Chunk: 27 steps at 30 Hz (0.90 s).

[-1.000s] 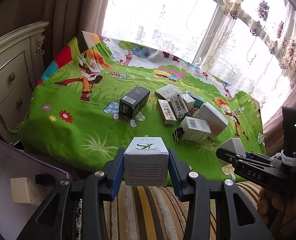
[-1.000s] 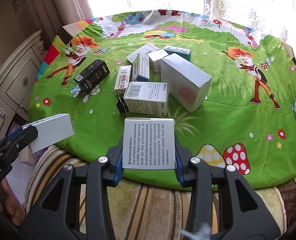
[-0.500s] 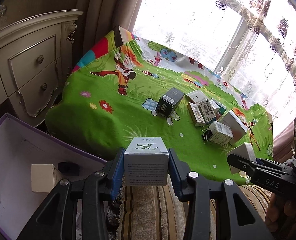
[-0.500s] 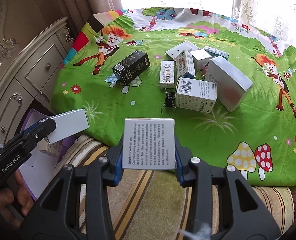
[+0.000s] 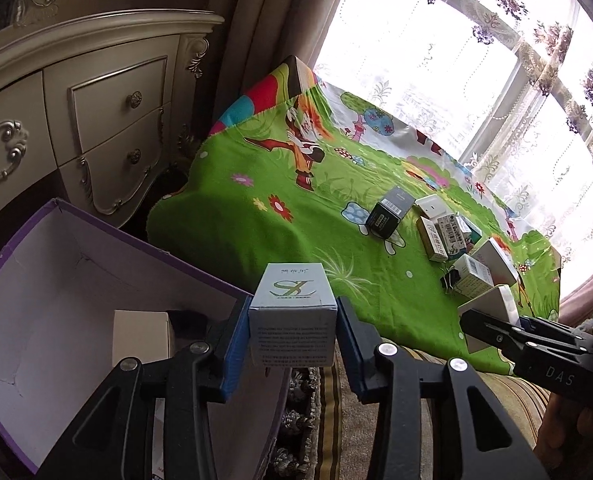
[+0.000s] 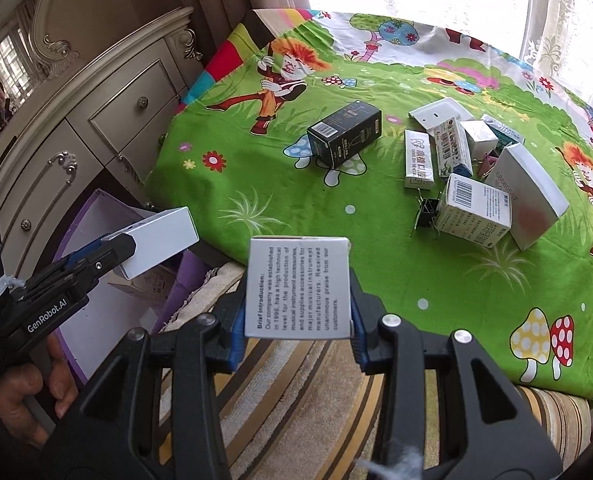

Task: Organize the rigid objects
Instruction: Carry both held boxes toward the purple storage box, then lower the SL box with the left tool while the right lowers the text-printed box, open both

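My left gripper (image 5: 292, 334) is shut on a small white box with a green logo (image 5: 292, 304), held above the rim of an open purple storage box (image 5: 56, 276); that gripper also shows at the left of the right wrist view (image 6: 136, 240). My right gripper (image 6: 298, 312) is shut on a white box with printed text (image 6: 298, 288), held off the table's near edge; it also shows in the left wrist view (image 5: 492, 320). A black box (image 6: 344, 134) and a cluster of several white boxes (image 6: 472, 184) lie on the green cartoon tablecloth (image 6: 276, 200).
The purple box holds a cream box (image 5: 142, 336) and a small dark item (image 5: 188, 318). A cream dresser with drawers (image 5: 96, 120) stands at the left. A black binder clip (image 6: 426, 216) lies by the cluster. A striped rug (image 6: 296, 360) lies below. Curtained window behind.
Both grippers have moved left, away from the table, with their boxes still held. The left gripper has come over the purple box, which now fills more of its view.
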Each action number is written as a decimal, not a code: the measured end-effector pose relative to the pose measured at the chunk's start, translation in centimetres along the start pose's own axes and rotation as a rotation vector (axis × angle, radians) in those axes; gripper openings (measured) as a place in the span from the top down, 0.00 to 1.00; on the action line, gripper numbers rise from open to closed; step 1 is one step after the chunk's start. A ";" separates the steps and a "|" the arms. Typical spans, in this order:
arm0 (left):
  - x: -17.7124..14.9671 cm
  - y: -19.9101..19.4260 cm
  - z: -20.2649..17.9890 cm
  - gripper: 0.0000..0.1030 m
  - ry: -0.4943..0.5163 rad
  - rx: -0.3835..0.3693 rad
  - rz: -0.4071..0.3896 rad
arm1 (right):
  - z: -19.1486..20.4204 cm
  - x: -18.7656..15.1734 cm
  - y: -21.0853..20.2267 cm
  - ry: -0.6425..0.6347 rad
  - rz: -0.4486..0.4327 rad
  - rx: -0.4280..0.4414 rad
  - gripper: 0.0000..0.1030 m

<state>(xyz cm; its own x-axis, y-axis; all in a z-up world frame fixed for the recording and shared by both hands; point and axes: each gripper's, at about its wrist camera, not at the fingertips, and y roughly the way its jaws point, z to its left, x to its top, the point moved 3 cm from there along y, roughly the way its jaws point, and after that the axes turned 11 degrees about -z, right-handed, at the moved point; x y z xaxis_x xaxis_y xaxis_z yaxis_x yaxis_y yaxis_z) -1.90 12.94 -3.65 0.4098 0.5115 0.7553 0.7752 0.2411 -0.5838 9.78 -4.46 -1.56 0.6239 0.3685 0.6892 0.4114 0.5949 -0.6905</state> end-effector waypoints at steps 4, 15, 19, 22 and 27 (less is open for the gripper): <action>-0.1 0.1 1.4 0.59 -0.024 0.028 0.007 | 1.3 0.0 0.5 -0.023 0.011 0.025 0.56; -0.3 0.0 5.7 0.59 -0.089 0.155 0.008 | 5.8 -0.2 1.9 -0.110 0.037 0.097 0.56; -0.5 0.2 7.0 0.59 -0.112 0.193 0.019 | 7.5 -0.3 2.5 -0.140 0.050 0.125 0.56; -0.7 0.1 7.6 0.59 -0.123 0.211 0.021 | 8.8 -0.5 2.9 -0.163 0.062 0.145 0.56; -0.7 0.0 8.1 0.59 -0.134 0.230 0.019 | 10.7 -0.8 3.6 -0.198 0.078 0.179 0.56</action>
<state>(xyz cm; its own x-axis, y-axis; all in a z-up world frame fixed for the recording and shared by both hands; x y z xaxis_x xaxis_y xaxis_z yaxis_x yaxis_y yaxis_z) -6.10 19.28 -6.63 0.3437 0.6187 0.7065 0.6322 0.4039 -0.6612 3.67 4.99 -2.23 0.4998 0.5402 0.6770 0.2319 0.6696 -0.7056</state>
